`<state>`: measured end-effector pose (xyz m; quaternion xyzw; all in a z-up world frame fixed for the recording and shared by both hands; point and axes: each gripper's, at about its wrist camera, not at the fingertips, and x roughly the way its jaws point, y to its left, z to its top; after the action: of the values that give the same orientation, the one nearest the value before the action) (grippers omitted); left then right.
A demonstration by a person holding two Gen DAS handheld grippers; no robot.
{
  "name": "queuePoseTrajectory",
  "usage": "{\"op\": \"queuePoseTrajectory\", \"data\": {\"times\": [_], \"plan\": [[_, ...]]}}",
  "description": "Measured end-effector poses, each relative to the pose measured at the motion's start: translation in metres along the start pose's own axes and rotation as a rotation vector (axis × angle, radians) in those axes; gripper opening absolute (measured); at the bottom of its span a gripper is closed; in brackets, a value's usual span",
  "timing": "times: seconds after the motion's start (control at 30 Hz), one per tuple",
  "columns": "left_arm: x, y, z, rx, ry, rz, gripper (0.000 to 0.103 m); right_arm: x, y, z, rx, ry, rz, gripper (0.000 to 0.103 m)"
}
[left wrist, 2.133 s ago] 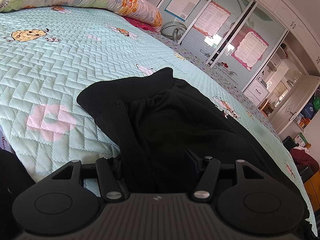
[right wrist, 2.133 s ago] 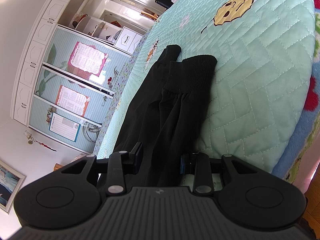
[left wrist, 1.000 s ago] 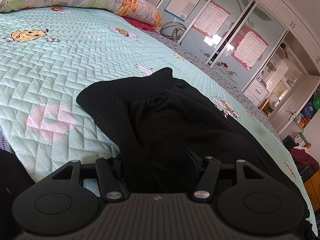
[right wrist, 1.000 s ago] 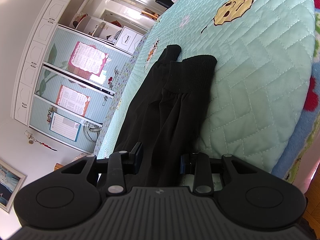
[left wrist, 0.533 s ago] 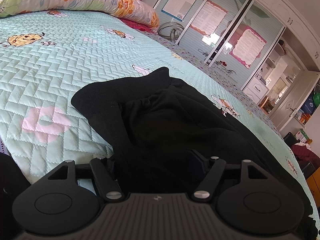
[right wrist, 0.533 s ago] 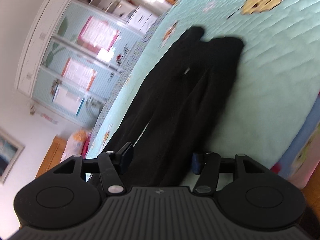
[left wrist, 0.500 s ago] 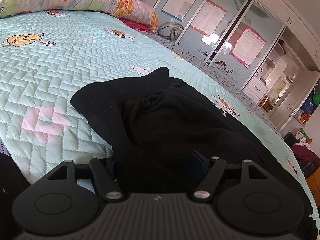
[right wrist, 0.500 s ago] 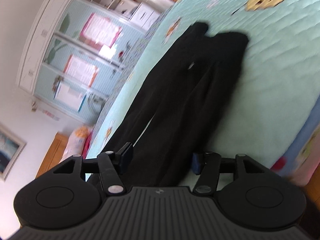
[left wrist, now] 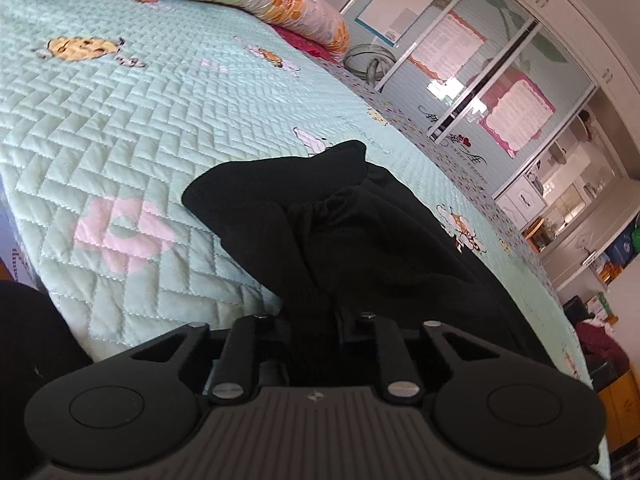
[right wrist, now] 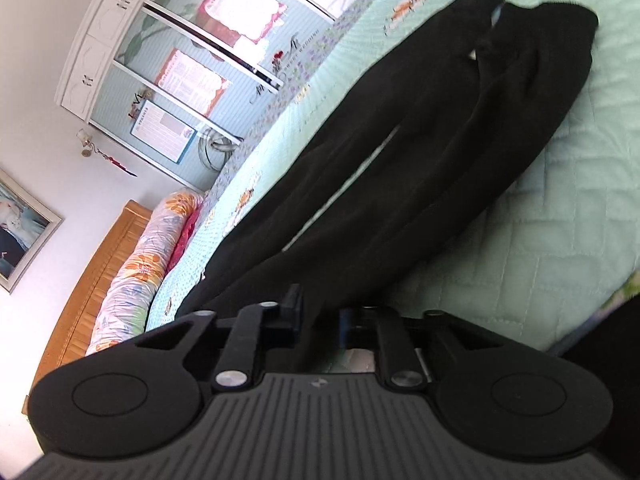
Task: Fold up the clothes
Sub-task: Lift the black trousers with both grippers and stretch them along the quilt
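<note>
A pair of black trousers [left wrist: 384,248] lies stretched along the near edge of a bed, on a mint-green quilted bedspread [left wrist: 120,120], legs side by side so that a lengthwise fold can start from both ends at once. The left gripper [left wrist: 314,320] has the cuff end, its jaws closing on a ridge of the cloth that rises between them; the right gripper [right wrist: 320,316] is at the opposite end, jaws likewise closing with black fabric pinched between (this view is smeared, so how much cloth it has caught is hard to say). Holding both ends probably lets the person lift the garment taut and lay one half over the other.

The trousers look like soft, matte knit, with ribbed cuffs gathered into small pleats where they meet the leg. The bedspread is stitched in a herringbone pattern, printed with cartoon bees and a pink flower. A floral bolster [left wrist: 256,4], smooth and cylindrical, lies at the head of the bed.
</note>
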<state>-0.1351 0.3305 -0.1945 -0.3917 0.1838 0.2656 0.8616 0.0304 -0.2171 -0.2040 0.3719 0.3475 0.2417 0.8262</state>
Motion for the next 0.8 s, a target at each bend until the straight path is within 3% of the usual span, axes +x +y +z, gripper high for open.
{"op": "queuePoseTrajectory", "data": {"times": [0.23, 0.27, 0.33, 0.37, 0.43, 0.53, 0.57, 0.6, 0.67, 0.8], "plan": [[-0.011, -0.008, 0.012, 0.004, 0.011, -0.057, 0.008, 0.0, 0.01, 0.004, 0.032, -0.032, 0.022, 0.008], [-0.009, -0.008, 0.013, 0.001, 0.023, -0.048, 0.008, 0.002, 0.011, 0.004, 0.042, -0.028, 0.026, 0.016], [-0.001, -0.005, 0.012, -0.005, 0.064, -0.007, 0.01, 0.006, 0.01, 0.002, 0.056, -0.01, 0.02, 0.043], [0.005, -0.003, 0.01, -0.009, 0.093, 0.027, 0.017, 0.008, 0.009, -0.002, 0.055, 0.001, 0.017, 0.051], [0.009, 0.003, 0.008, -0.031, 0.086, 0.012, 0.019, 0.013, 0.008, -0.011, 0.039, 0.031, -0.001, 0.051], [0.013, 0.001, 0.01, -0.021, 0.076, 0.015, 0.023, 0.019, 0.012, -0.019, 0.008, 0.065, -0.013, 0.048], [0.014, 0.0, 0.011, -0.015, 0.073, 0.019, 0.02, 0.021, 0.015, -0.02, -0.013, 0.073, -0.013, 0.036], [0.016, 0.0, 0.011, -0.013, 0.075, 0.019, 0.016, 0.023, 0.018, -0.021, -0.034, 0.081, -0.012, 0.017], [0.013, -0.001, 0.012, -0.016, 0.067, 0.015, 0.008, 0.023, 0.021, -0.022, -0.06, 0.084, -0.019, 0.002], [-0.014, -0.011, 0.018, 0.008, -0.002, -0.016, 0.006, 0.014, 0.026, -0.022, -0.092, 0.051, -0.006, 0.001]]}}
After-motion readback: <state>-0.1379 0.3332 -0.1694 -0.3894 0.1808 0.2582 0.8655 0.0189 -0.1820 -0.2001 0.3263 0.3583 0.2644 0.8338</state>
